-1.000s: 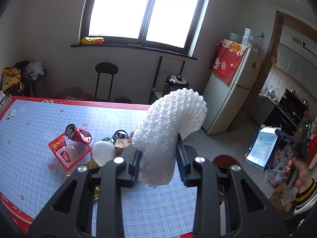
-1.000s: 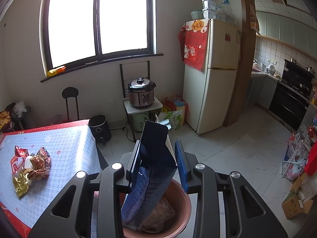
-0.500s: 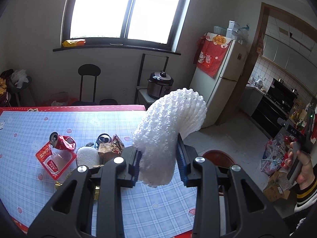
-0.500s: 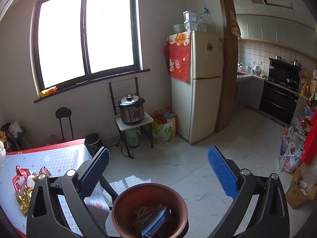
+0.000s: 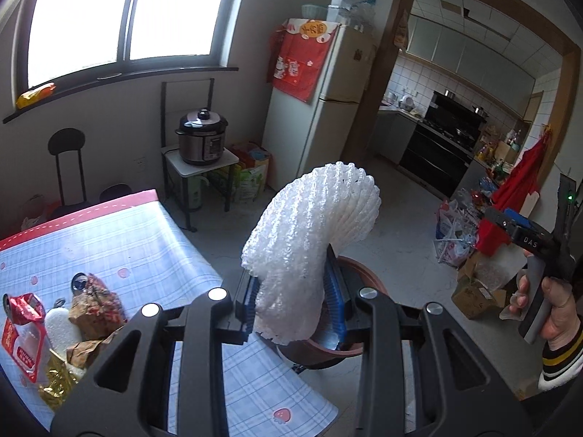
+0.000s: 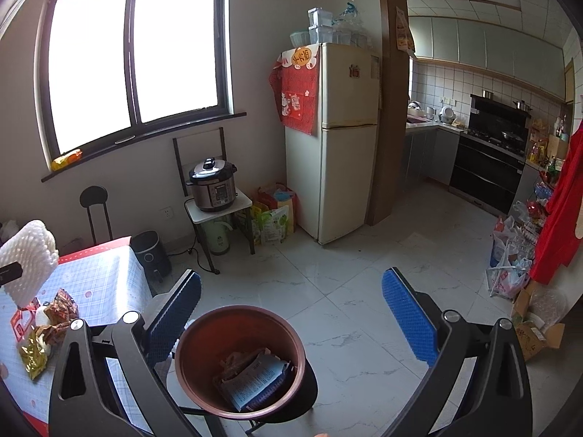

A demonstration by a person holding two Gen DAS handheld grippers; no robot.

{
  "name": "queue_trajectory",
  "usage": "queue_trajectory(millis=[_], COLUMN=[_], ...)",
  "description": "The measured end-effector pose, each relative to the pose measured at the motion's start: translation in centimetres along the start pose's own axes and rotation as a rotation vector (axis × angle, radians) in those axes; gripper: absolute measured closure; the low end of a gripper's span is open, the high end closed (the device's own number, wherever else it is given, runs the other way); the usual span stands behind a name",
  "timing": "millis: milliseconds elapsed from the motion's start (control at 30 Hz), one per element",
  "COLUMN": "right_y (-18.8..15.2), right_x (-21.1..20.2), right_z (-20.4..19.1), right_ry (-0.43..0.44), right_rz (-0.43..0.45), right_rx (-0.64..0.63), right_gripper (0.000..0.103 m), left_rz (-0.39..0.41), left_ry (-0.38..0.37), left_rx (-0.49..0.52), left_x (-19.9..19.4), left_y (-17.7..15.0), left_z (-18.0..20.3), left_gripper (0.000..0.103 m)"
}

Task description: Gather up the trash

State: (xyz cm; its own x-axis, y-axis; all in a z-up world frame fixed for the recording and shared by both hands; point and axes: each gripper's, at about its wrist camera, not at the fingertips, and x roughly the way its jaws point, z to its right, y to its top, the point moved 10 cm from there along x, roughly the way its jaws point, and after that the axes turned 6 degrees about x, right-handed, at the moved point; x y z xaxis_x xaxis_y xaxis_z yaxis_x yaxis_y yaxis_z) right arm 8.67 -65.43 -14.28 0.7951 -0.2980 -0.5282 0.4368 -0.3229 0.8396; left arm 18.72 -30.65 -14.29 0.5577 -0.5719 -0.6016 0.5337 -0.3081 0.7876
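My left gripper [image 5: 294, 300] is shut on a white foam fruit net [image 5: 309, 240] and holds it upright above the table's right edge, near the brown bin [image 5: 359, 276]. The net also shows at the left of the right wrist view [image 6: 27, 255]. My right gripper [image 6: 291, 313] is open and empty, above the brown bin [image 6: 238, 358], which holds a blue bag [image 6: 255, 382] and brown wrappers. More trash [image 5: 58, 327] lies on the checked tablecloth [image 5: 145, 240]: a red packet, a can, gold and brown wrappers, a white foam piece.
A pressure cooker [image 6: 213, 185] on a small stand, a black bin [image 6: 151, 258], a fridge [image 6: 335, 138] and shopping bags [image 6: 273, 215] stand at the back. Bags and boxes [image 6: 524, 291] clutter the right. Tiled floor [image 6: 346, 273] lies between.
My right gripper opened and dropped the blue bag into the brown bin. My left gripper carried the foam net right, from over the table toward the bin.
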Motion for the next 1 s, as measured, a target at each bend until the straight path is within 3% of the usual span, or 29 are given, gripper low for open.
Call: queue_trajectory(millis=[333,400,467,567,667,1000], right_y=[-1.7,-1.7,-2.0,-2.3,-2.5,-2.2], right_x=[0.6,0.7,0.8,1.0,1.3,2.1], right_z=[5.2,6.0,6.6,7.0,6.7,1.5], right_ry=[-0.067,-0.077,-0.085,-0.088,-0.083,0.000], right_rz=[-0.045,-0.050,-0.055,-0.060,-0.066,-0.078], right_rx=[0.031,0.040,0.050,0.056,0.058,0.054], right_gripper=[0.006,0.006,0.006,0.006,0.006,0.006], left_rz=[-0.009,0.014,0.035,0.054,0.048,0.005], left_ry=[-0.125,-0.137,-0.139,-0.128,-0.119,0.001], left_rx=[0.107,0.123,0.131,0.139,0.121,-0.021], left_x=[9.0,9.9,10.6,10.9,10.6,5.8], left_y=[4.4,5.5,6.5,7.2,6.8,3.4], left_z=[8.9,10.3,11.1,11.4,10.2,0.2], left_gripper=[0.066,0.058,0.023,0.015,0.008,0.006])
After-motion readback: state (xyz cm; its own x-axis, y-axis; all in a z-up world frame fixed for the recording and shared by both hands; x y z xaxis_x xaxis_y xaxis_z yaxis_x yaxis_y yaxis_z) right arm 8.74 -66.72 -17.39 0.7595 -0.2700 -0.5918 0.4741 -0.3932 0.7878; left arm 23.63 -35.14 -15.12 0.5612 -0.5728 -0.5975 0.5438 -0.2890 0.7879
